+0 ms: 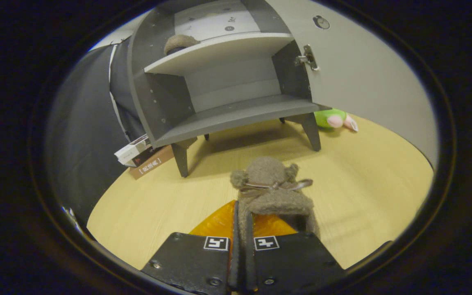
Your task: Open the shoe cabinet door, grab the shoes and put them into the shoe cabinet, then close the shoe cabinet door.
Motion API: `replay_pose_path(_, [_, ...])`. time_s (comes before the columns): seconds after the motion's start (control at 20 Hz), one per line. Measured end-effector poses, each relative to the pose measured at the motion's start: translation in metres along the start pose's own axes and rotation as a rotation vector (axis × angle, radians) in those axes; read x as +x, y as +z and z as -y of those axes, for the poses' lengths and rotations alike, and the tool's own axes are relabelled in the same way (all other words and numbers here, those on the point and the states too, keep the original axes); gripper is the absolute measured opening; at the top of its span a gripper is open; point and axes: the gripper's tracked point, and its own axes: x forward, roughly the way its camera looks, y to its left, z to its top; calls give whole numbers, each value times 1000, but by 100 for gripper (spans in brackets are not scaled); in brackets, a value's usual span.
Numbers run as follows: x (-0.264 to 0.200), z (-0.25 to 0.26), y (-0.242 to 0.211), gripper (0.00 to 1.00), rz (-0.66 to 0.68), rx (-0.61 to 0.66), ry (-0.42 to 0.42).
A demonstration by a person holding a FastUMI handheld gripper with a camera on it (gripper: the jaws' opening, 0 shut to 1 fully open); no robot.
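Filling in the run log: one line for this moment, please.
gripper shut on shoe | cabinet door open | other shoe on upper shelf

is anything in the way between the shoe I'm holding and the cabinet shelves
Nothing visible. The claw is shut on the shoe, and bare floor lies ahead up to the cabinet. The door is swung open to the side. The lower shelf is free; another shoe sits on the upper one.
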Motion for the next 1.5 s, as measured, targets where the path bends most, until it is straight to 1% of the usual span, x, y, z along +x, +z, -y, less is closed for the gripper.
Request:
replay_pose_path(0.1, [-14,-8,6,10,8,-3,38])
replay_pose_path(0.4, [-66,-22,57,9,129,-109,47])
replay_pose_path(0.7, [-130,-58,135,9,247,-190,93])
replay_pose_path(0.85, [-153,-74,170,9,273,-223,103])
replay_pose_path(1.0, [-173,-85,206,9,286,-224,116])
replay_pose_path(1.25, [-182,-87,277,9,290,-220,90])
replay_pose_path(1.3, [-180,-88,291,9,284,-213,86])
replay_pose_path(1.5, [-158,-88,353,9,297,-221,21])
